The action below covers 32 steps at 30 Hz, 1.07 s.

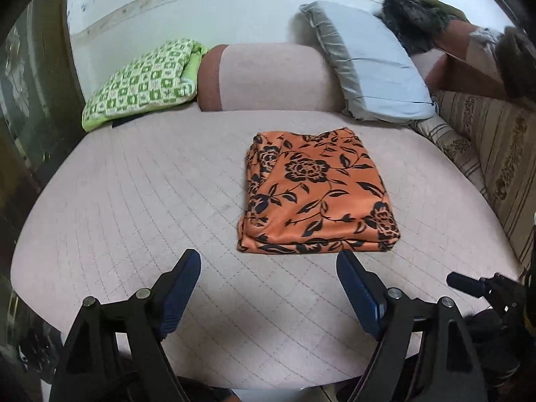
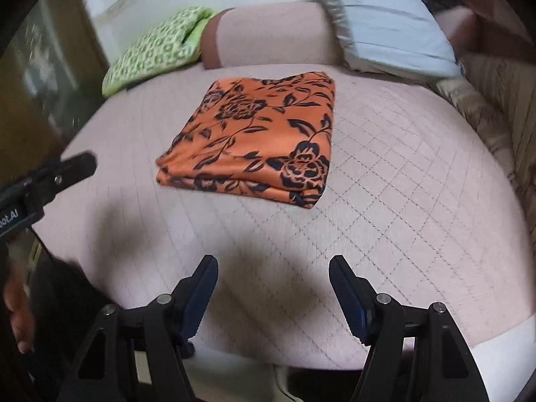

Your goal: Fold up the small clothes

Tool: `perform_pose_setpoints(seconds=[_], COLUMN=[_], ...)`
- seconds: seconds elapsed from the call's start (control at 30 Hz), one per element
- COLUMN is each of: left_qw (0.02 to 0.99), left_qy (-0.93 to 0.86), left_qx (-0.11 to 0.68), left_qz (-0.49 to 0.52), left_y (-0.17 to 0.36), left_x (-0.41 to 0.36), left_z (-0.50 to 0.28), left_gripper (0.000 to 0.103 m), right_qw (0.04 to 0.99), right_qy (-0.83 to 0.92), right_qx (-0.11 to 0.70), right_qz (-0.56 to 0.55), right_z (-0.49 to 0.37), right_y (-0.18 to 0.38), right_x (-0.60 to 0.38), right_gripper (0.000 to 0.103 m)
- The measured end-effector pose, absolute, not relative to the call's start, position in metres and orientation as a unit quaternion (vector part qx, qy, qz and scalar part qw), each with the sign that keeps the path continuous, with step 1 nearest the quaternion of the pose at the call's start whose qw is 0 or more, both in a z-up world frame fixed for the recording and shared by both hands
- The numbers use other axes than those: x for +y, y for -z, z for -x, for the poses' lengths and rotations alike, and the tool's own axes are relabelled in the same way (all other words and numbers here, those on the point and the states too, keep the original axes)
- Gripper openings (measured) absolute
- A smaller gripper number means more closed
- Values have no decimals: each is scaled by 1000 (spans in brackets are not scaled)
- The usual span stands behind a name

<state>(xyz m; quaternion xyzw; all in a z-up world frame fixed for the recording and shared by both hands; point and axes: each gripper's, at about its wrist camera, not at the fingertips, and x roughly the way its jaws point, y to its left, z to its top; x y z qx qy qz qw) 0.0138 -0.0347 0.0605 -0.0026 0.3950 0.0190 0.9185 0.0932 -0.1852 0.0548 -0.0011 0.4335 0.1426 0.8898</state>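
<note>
An orange cloth with black flowers (image 1: 315, 194) lies folded into a thick rectangle on the pink quilted cushion (image 1: 134, 201). My left gripper (image 1: 268, 261) hangs open over the cushion just short of the cloth's near edge, nothing between its blue pads. In the right wrist view the same folded cloth (image 2: 258, 137) lies further ahead, and my right gripper (image 2: 273, 268) is open over bare cushion (image 2: 402, 201), well back from it. The right gripper's finger (image 1: 469, 283) shows at the lower right of the left wrist view; the left gripper's finger (image 2: 67, 167) shows at the left of the right wrist view.
A green-and-white patterned pillow (image 1: 144, 83) lies at the back left, a pink bolster (image 1: 268, 77) behind the cloth, a pale blue pillow (image 1: 372, 63) at the back right. A striped sofa side (image 1: 495, 154) rises on the right. Dark furry clothing (image 1: 415, 20) lies beyond it.
</note>
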Motion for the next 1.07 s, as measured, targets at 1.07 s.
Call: perform_pose_setpoints(seconds=[1.07], left_qw=[924], left_qy=[18], left_qx=[378], left_qz=[50], left_y=[-92], left_x=[-30], left_z=[-37], left_gripper=[103], right_qw=[919], right_qy=[-57], right_qx=[386], right_qz=[53], right_z=[-92], right_y=[-90], right_x=[-197], right_gripper=[102])
